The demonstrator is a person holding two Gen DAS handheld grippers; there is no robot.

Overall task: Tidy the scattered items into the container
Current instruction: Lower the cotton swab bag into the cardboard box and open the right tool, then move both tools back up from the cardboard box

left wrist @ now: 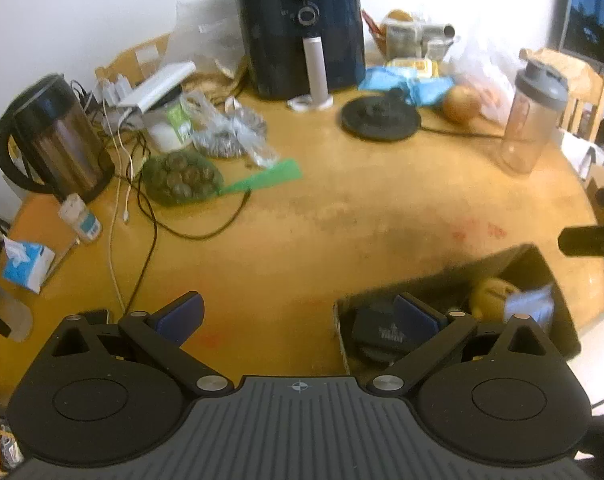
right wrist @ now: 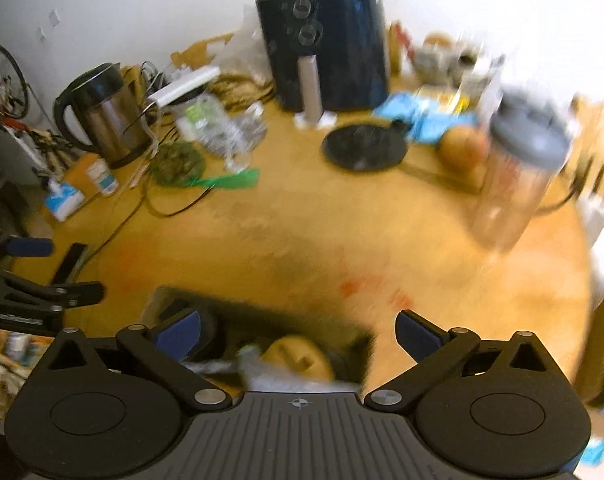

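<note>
Both sets of jaws wide open, nothing held. Left gripper [left wrist: 297,316] hovers above the wooden table [left wrist: 302,240], its right finger overlapping the near-left corner of the box [left wrist: 514,258]. Right gripper [right wrist: 297,334] hangs directly over the same box [right wrist: 157,298], which sits near the front edge of the table, close to the person.

Box already holds a yellow rounded thing [left wrist: 492,294], a black item with white print [left wrist: 378,332] and a pale crinkly packet [left wrist: 532,306]; exact identity of each unclear. Judging from that, tidying is well along or finished: the middle of the table is bare, so the scattered pieces seem collected.

What's left on the table sits at the back and sides, probably fixed household stuff: kettle [left wrist: 53,136], air fryer [left wrist: 302,28], kettle base [left wrist: 380,116], clear shaker bottle [left wrist: 530,116], netted bag of round produce [left wrist: 181,178] with green tag, cables [left wrist: 149,216], tissue pack [left wrist: 25,264], small white bottle [left wrist: 79,216].

Pose: both grippers pitched down and forward, side by side, left one to the left of the box, right one over it. Right view is smeared, so that hand is likely moving; direction can't be told. Open jaws over the box fit a release or a retreat, judgement only.
</note>
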